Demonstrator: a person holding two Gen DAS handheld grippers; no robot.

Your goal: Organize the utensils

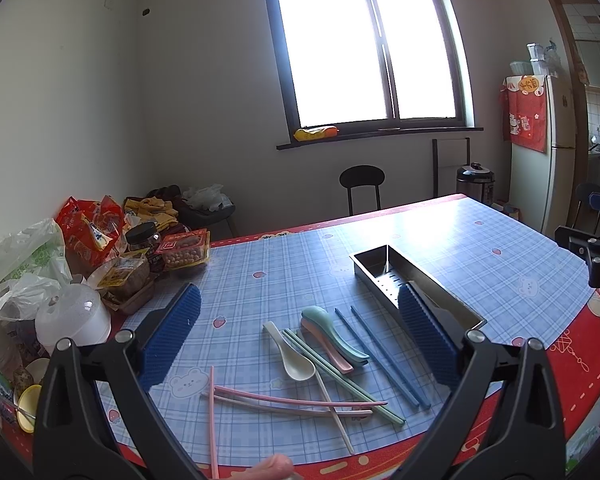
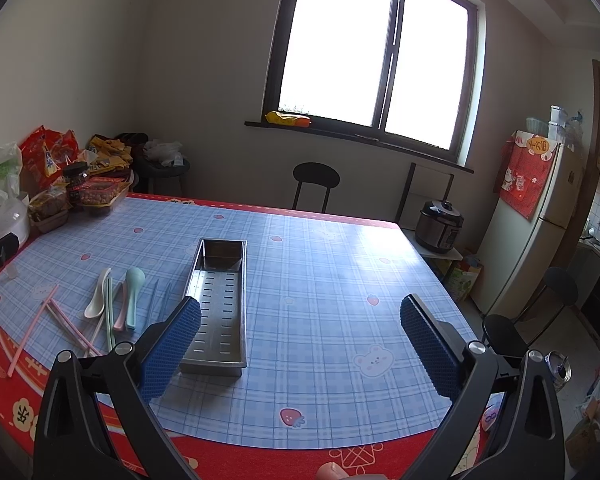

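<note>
My left claw (image 1: 300, 336) hangs spread over the loose chopsticks and spoons (image 1: 328, 344) near the table's front edge. I should pinch one mid-shaft, then carry it right to the steel tray (image 2: 220, 296). My right claw (image 2: 300, 344), spread too, can steady it.

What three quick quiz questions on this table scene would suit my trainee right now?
1. True or false: the steel tray already holds utensils.
2. Which spoon lies apart from the other two: white, pink or teal?
3. Are the left gripper and right gripper open or shut?

Key:
1. False; it is empty.
2. White; the teal one is stacked on the pink one.
3. Both open, holding nothing.
</note>
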